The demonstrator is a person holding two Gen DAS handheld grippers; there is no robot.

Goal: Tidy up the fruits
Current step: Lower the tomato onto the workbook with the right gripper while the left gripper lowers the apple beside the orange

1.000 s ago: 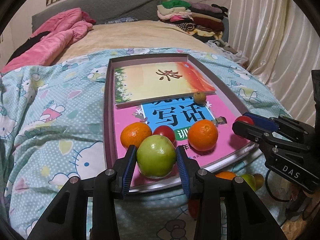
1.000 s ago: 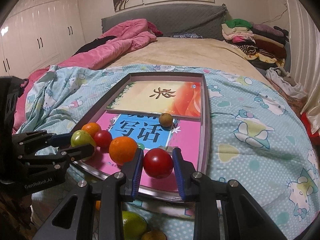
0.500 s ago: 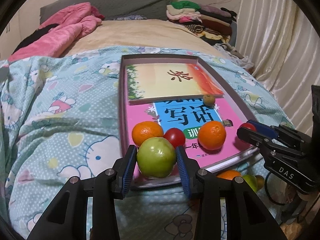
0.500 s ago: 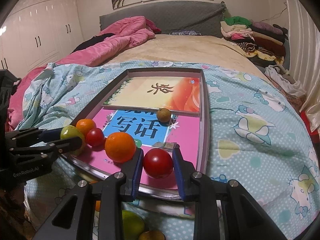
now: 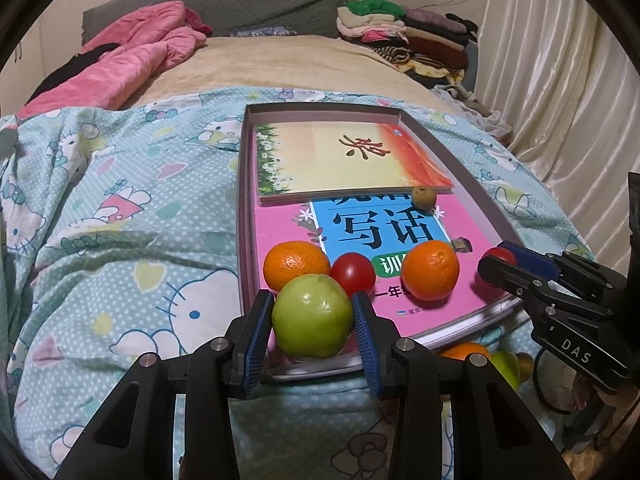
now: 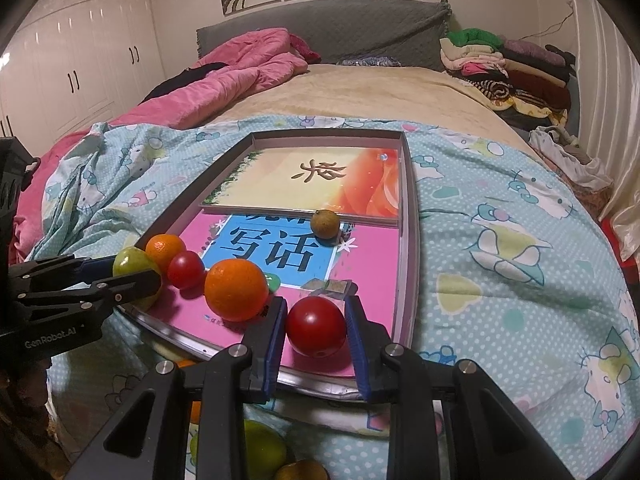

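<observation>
My left gripper is shut on a green apple at the near left corner of a shallow grey tray lined with books. My right gripper is shut on a red tomato at the tray's near right corner. On the pink book lie two oranges, a small red tomato and a small brown fruit. The left gripper and apple also show in the right wrist view.
The tray rests on a Hello Kitty quilt on a bed. More fruit lies below the tray's near edge. A pink duvet and folded clothes lie far back. Curtains hang at right.
The left wrist view has shifted left, so the tray now sits further right in it. Both grippers stay shut on their fruit, low over the tray's near end.
</observation>
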